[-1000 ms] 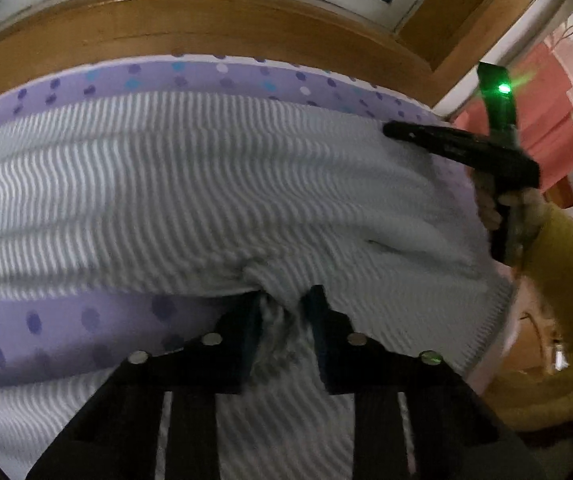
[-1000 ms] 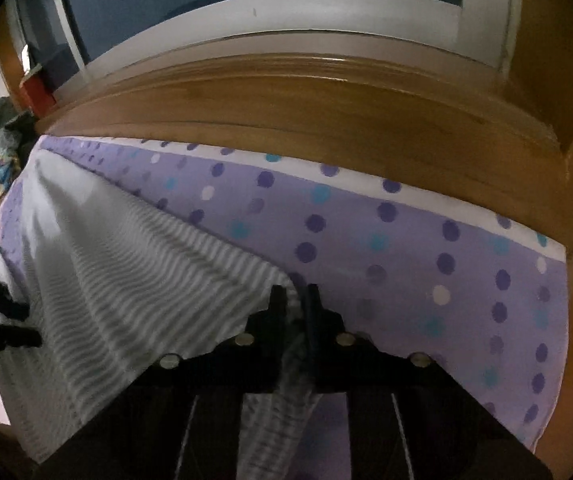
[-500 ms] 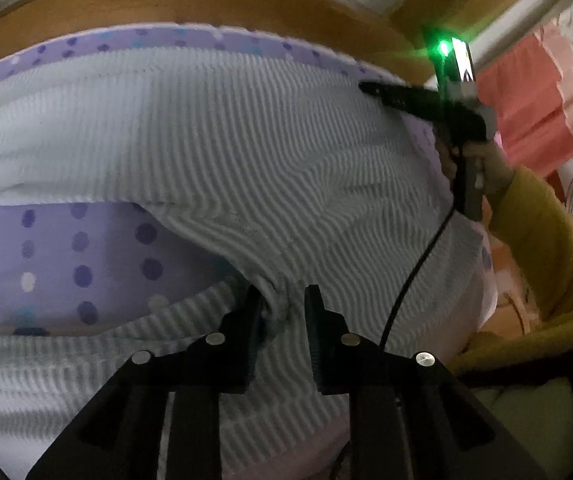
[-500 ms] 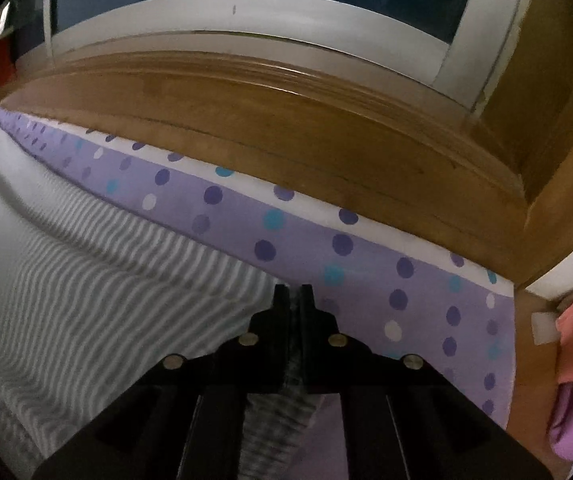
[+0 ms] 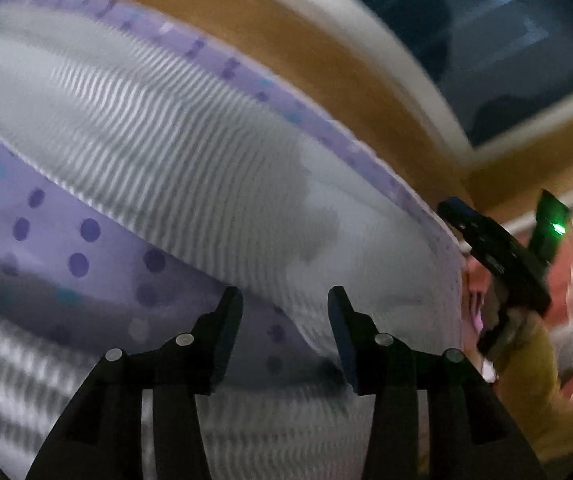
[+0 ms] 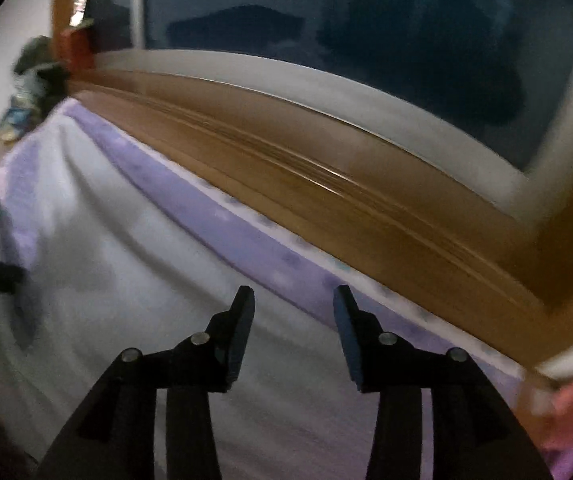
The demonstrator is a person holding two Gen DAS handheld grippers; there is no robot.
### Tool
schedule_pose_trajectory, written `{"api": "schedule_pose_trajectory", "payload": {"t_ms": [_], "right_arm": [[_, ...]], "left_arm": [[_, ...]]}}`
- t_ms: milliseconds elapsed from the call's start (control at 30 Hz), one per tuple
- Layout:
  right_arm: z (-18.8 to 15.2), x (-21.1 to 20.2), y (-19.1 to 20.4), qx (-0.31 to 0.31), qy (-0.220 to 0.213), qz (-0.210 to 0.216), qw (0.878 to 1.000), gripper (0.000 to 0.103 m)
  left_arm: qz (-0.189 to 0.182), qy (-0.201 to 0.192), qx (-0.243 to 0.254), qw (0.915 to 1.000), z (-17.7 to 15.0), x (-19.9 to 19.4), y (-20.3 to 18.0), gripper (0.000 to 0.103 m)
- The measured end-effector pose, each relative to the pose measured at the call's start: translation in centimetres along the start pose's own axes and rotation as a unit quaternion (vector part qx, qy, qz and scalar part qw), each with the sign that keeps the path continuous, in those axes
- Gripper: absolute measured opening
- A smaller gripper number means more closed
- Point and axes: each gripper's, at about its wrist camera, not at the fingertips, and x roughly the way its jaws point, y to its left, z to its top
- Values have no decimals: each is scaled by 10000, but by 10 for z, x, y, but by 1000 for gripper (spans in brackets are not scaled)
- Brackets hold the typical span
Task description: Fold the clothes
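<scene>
since the striped garment (image 5: pixel 190 168) lies spread on the dotted sheet (image 5: pixel 86 248), opening both left gripper (image 5: pixel 284 300) and right gripper (image 6: pixel 293 300), fingers empty, to let it settle.

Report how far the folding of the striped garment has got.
Done: one fold looks laid; the striped garment lies doubled across the dotted sheet, a band of sheet showing between its layers. In hand: nothing. Both the left tongs and right tongs are opening with no cloth pinched between them. Left: further folds likely, since the garment spreads wide over the bed. Blur hides finer creases.
</scene>
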Motion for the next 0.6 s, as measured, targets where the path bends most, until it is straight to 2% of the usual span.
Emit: {"api": "schedule_pose_trajectory", "payload": {"t_ms": [133,233,433,600], "right_arm": [[30,38,30,-245,12,665,9975,41],[44,71,46,-359,180,1128,9928,41],[52,103,73,-895,450,1678,9807,41],[50,120,85,-1301,610,1775,9736,41]], "left_arm": [[-126,-15,-544,9984,6,14,9,44],[-104,-18,-663,9977,6,13,9,45],[275,-353,-952,9945,-1,-9,20,45],[91,-479,-1225,9913,8,-4,27,47]]}}
